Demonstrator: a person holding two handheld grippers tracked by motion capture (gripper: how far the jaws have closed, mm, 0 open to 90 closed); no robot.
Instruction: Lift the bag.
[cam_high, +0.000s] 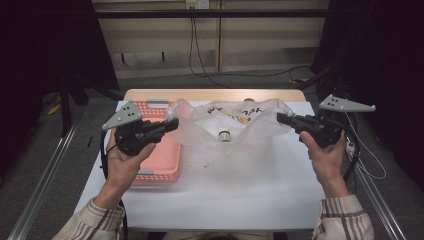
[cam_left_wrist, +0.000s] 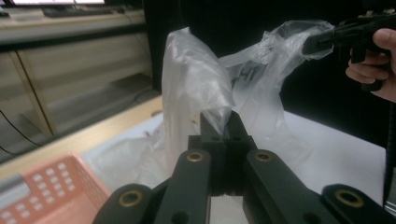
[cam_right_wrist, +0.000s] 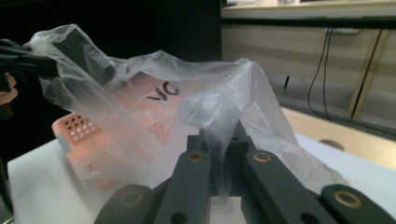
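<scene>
A clear plastic bag (cam_high: 235, 122) with black lettering hangs stretched between both grippers above the white table top. My left gripper (cam_high: 173, 123) is shut on the bag's left edge; up close its black jaws (cam_left_wrist: 223, 128) pinch the film of the bag (cam_left_wrist: 196, 84). My right gripper (cam_high: 280, 118) is shut on the bag's right edge, and in the right gripper view the bag (cam_right_wrist: 154, 102) drapes over the closed jaws (cam_right_wrist: 219, 140). A small white bottle with a green cap (cam_high: 225, 135) shows through the bag's sagging middle, beside something yellow (cam_high: 242, 119).
A pink perforated basket (cam_high: 165, 160) lies on the table's left part, under my left hand. The white table top (cam_high: 240, 185) has a wooden strip along its far edge (cam_high: 215, 94). Cables hang behind the table and beside my right hand.
</scene>
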